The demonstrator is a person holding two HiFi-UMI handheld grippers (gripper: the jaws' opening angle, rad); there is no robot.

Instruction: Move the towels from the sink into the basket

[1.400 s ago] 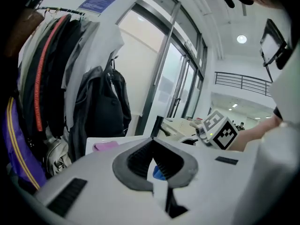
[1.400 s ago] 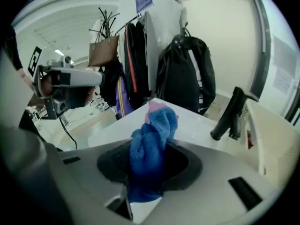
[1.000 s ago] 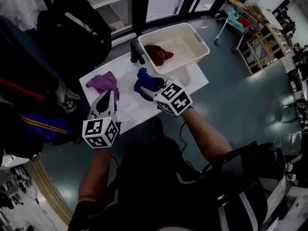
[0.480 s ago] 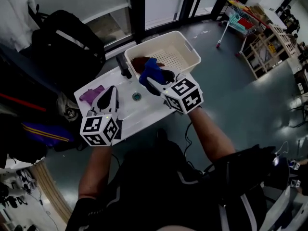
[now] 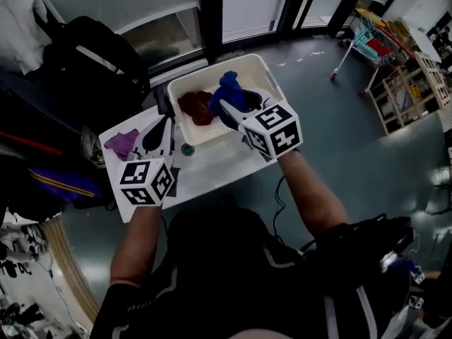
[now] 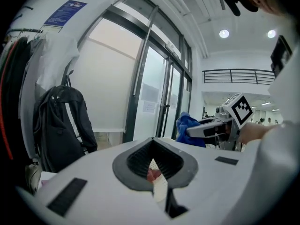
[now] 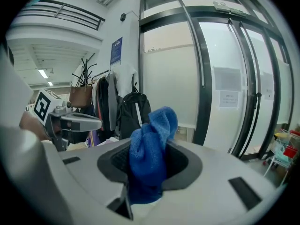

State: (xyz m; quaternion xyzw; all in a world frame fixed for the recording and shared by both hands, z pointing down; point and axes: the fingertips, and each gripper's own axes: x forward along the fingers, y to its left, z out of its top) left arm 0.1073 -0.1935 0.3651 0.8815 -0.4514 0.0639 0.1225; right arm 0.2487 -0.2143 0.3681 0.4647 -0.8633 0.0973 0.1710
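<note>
Over the white basket point(image 5: 277, 78), the right gripper point(image 5: 232, 103) has its jaws partly closed on the blue towel point(image 5: 229, 89), above a dark red towel point(image 5: 194, 107) already inside. Delivery looks to be the step in hand; next, the jaws need to part. The left gripper point(image 5: 161, 129), jaws together and empty, points past the purple towel point(image 5: 121, 144) on the sink top point(image 5: 212, 164).

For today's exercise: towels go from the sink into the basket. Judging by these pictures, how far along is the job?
Done: a dark red towel lies inside the white basket. In hand: the right hand-held gripper grips a blue towel above the basket, not yet released. Left: the purple towel on the white sink top.
</note>
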